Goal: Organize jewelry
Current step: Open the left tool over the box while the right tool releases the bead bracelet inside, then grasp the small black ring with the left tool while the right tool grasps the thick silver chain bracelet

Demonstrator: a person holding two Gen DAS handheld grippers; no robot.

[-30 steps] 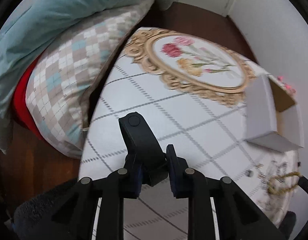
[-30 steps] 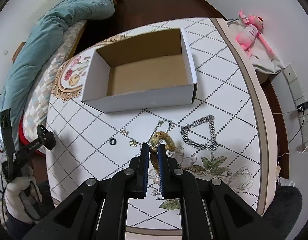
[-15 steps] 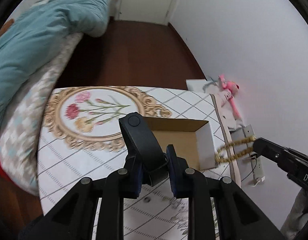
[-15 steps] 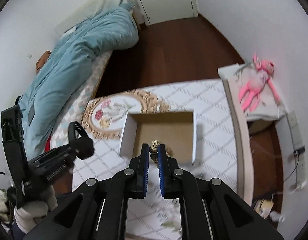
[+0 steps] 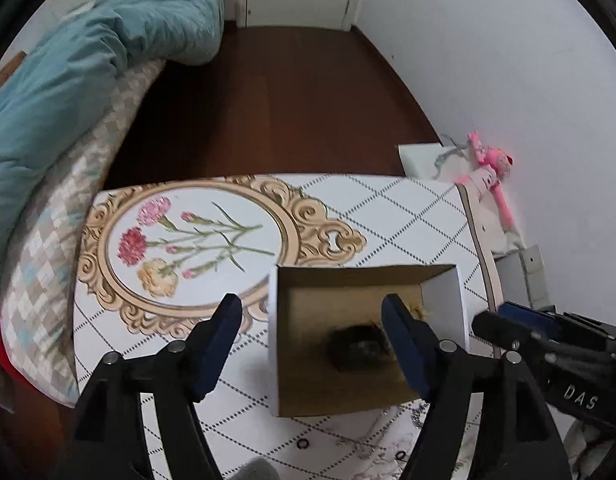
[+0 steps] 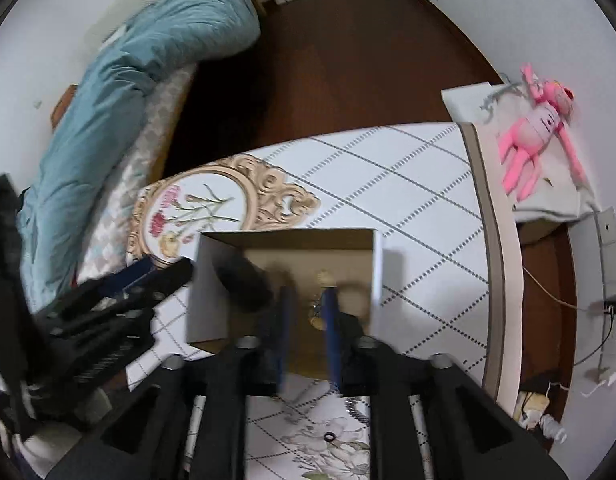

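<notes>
Nearest, small rings (image 5: 302,444) and a silver chain (image 6: 354,404) lay loose on the desk (image 5: 408,216), unsorted. Beyond, both hand-held grippers hung over the cardboard box (image 5: 274,332): the left hand-held gripper (image 5: 312,344) gaped wide and empty, while the right hand-held gripper (image 6: 306,320) stood parted beside the gold bead bracelet (image 6: 322,300), apparently just released inside.

The table (image 5: 404,216) wears a white cloth crossed by dotted diamond lines, with a gold-scrolled oval of painted carnations (image 5: 188,248) toward its left end. An open cardboard box (image 5: 273,344) with white outer walls and a brown inside sits directly on it, to the right of the oval and overlapping its scrollwork. On the near strip of cloth, printed with pale flowers, lie a small black ring (image 5: 303,444) and bits of chain (too blurred to tell apart). The right wrist view shows the ring (image 6: 329,437) on the floral print.
</notes>
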